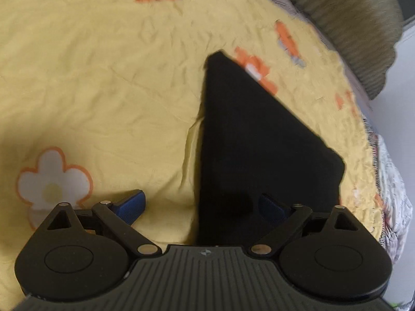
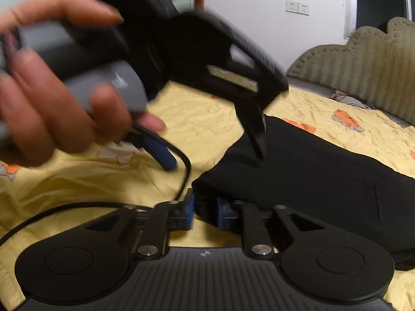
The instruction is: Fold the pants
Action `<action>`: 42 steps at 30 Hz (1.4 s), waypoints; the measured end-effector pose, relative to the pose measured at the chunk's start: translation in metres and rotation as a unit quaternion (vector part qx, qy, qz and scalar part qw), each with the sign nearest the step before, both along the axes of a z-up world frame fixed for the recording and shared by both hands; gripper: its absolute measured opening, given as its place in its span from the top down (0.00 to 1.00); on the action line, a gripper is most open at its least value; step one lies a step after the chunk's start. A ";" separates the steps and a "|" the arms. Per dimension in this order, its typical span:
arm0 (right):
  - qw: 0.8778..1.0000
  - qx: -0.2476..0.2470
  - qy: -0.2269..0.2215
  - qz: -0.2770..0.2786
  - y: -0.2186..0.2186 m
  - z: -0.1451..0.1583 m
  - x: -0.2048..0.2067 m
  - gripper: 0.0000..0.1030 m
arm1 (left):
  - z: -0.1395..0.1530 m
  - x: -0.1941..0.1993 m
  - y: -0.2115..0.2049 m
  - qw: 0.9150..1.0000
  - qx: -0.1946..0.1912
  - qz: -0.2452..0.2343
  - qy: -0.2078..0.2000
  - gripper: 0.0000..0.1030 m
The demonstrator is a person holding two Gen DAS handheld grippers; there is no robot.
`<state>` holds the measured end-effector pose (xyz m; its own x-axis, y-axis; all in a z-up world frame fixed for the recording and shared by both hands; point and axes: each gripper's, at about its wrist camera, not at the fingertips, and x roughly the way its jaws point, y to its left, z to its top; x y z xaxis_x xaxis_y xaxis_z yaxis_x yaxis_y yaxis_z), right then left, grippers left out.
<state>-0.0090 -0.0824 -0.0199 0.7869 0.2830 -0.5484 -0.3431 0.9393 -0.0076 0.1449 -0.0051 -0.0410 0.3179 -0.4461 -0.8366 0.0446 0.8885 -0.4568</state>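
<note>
We see the left tool [image 1: 201, 207] spread wide, its right pad lost against the folded black fabric pants [image 1: 259, 142]; the right tool [image 2: 205, 211] pinches their blurred edge.

Left gripper [image 1: 205, 204], jaws wide, above folded black pants [image 1: 259, 142] on yellow sheet [image 1: 103, 77].

A wrinkled yellow bedsheet [image 1: 103, 77] with orange-and-white flowers [image 1: 53, 182] covers the bed, a ribbed olive headboard [image 2: 363, 77] rises behind it, and two white wall sockets [image 2: 297, 7] sit above.
</note>
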 end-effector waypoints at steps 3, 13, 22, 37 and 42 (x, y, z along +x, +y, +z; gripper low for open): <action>1.000 0.000 0.000 0.023 -0.007 -0.001 -0.003 0.90 | 0.001 0.001 -0.014 1.000 0.014 -0.017 -0.013 0.26; 0.996 0.059 0.001 0.067 -0.030 0.004 -0.003 0.91 | 0.008 -0.012 -0.006 0.999 -0.012 0.006 -0.041 0.81; 0.988 0.084 0.008 0.127 -0.004 0.016 -0.019 0.91 | 0.026 -0.057 0.027 0.994 0.038 0.030 -0.095 0.83; 0.991 0.115 0.024 -0.070 -0.163 0.066 0.001 0.86 | 0.071 -0.063 -0.009 0.962 0.163 -0.014 -0.220 0.21; 0.952 0.227 0.088 -0.185 -0.236 0.031 0.058 0.83 | 0.059 -0.055 -0.075 0.946 0.206 -0.087 -0.235 0.20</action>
